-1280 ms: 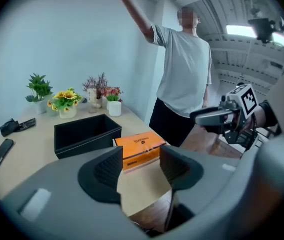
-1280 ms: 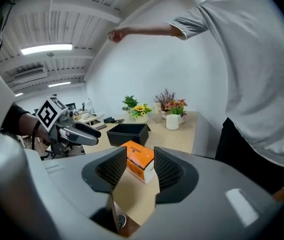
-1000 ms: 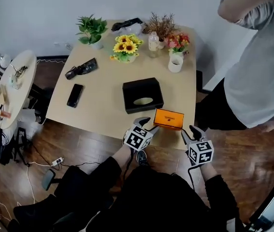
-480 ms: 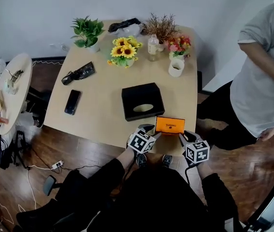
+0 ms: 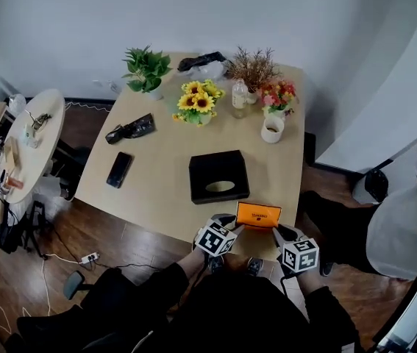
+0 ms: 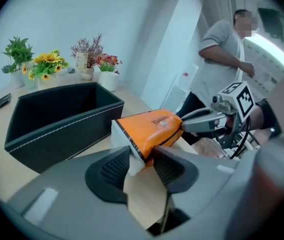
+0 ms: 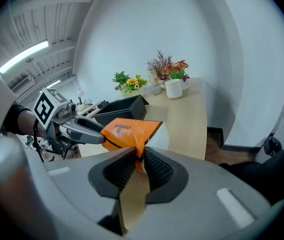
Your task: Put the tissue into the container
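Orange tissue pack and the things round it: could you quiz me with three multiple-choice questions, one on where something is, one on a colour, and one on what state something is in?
1. Where is the orange tissue pack?
A. Inside the container
B. Beside the sunflowers
C. By the table's near edge, outside the container

2. What colour is the container?
A. Black
B. White
C. Green

3. How are the left tongs?
A. Wide open and empty
B. Closed on one end of the pack
C. Closed on the phone

Answers:
1 C: the head view shows the pack between the container and the person.
2 A: its walls are black in the head view and the left gripper view.
3 B: the left gripper view shows both pads pressing the pack's end.
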